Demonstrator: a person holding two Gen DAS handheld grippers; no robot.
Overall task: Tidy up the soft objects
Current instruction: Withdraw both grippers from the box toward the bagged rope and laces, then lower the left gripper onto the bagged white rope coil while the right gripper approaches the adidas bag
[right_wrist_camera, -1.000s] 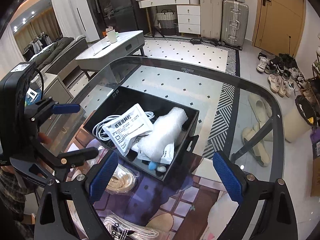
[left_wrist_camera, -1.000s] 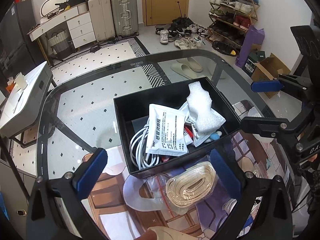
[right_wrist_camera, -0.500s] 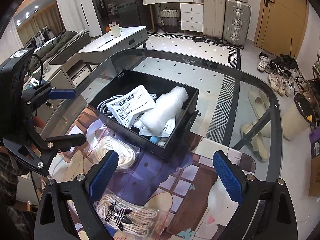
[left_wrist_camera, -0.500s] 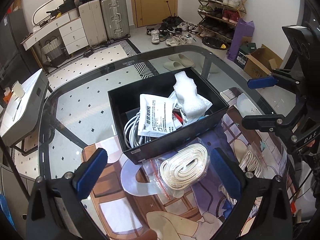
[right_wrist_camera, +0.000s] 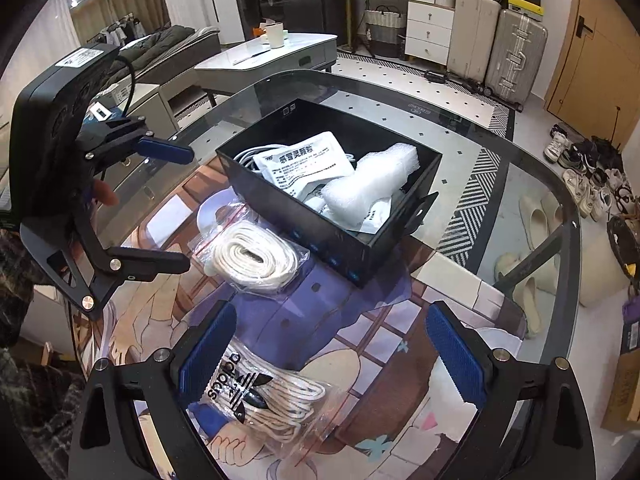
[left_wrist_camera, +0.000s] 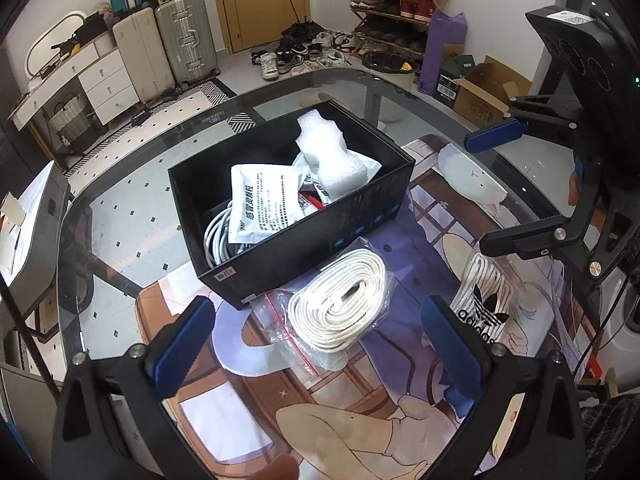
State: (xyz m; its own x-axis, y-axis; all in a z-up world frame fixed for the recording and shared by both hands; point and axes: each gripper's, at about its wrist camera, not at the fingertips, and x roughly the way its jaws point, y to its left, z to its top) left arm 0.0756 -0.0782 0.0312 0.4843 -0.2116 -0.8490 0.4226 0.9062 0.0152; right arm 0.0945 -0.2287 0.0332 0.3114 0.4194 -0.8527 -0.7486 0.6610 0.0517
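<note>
A black box (left_wrist_camera: 304,248) (right_wrist_camera: 320,236) on the glass table holds a white foam piece (left_wrist_camera: 328,152) (right_wrist_camera: 368,184), a white printed pouch (left_wrist_camera: 260,204) (right_wrist_camera: 304,164) and a white cable (left_wrist_camera: 216,240). In front of it a bagged coil of white strap (left_wrist_camera: 340,304) (right_wrist_camera: 252,256) lies on the printed mat. A bag of white laces with an adidas logo (left_wrist_camera: 488,292) (right_wrist_camera: 264,404) lies nearer. My left gripper (left_wrist_camera: 316,352) is open and empty above the coil. My right gripper (right_wrist_camera: 332,352) is open and empty above the laces bag.
The printed mat (left_wrist_camera: 360,400) covers the near part of the round glass table (right_wrist_camera: 520,184). Beyond the table stand suitcases (left_wrist_camera: 184,44), a white dresser (left_wrist_camera: 104,80), a shoe rack (left_wrist_camera: 392,8) and a low white table (right_wrist_camera: 264,56).
Both grippers have pulled back and up from the box. The coil bag and the laces bag have come further into view. Both grippers stay open.
</note>
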